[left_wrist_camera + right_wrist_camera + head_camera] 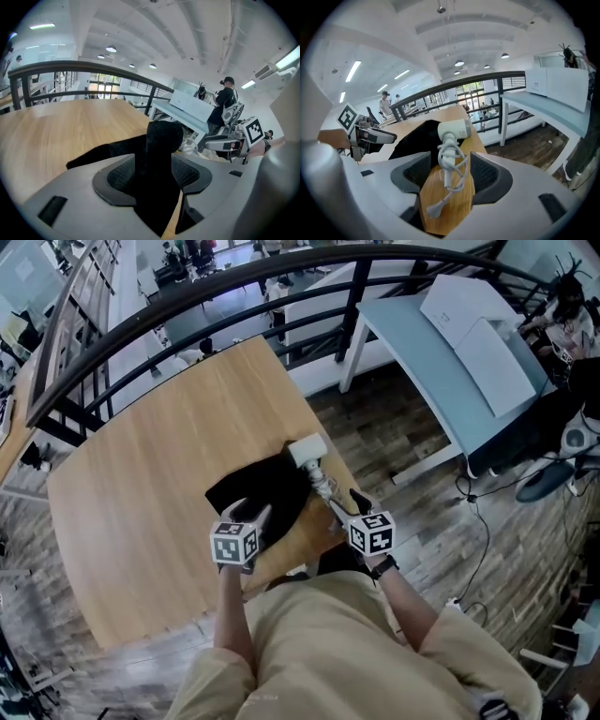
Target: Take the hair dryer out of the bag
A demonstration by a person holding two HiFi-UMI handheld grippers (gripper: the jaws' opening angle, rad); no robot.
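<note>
A black fabric bag (pixel 261 489) lies on the round wooden table (pixel 141 484). The white hair dryer (pixel 308 452) rests on the table at the bag's right edge, its head by the bag and its cord (pixel 323 486) coiled round the handle. My left gripper (pixel 253 515) hovers over the bag's near end; in the left gripper view its jaws stand open (pixel 152 174) with a raised fold of the bag (pixel 159 140) between them. My right gripper (pixel 343 506) is open; in the right gripper view (pixel 447 176) the dryer (pixel 454 129) and its plug (pixel 435 208) lie between the jaws, untouched.
The table's right edge runs close beside the dryer. A black curved railing (pixel 187 306) bounds the far side. A pale blue table (pixel 441 352) with a white box (pixel 478 329) stands to the right, with a person (pixel 567 315) beyond it. Cables (pixel 483 521) lie on the wood floor.
</note>
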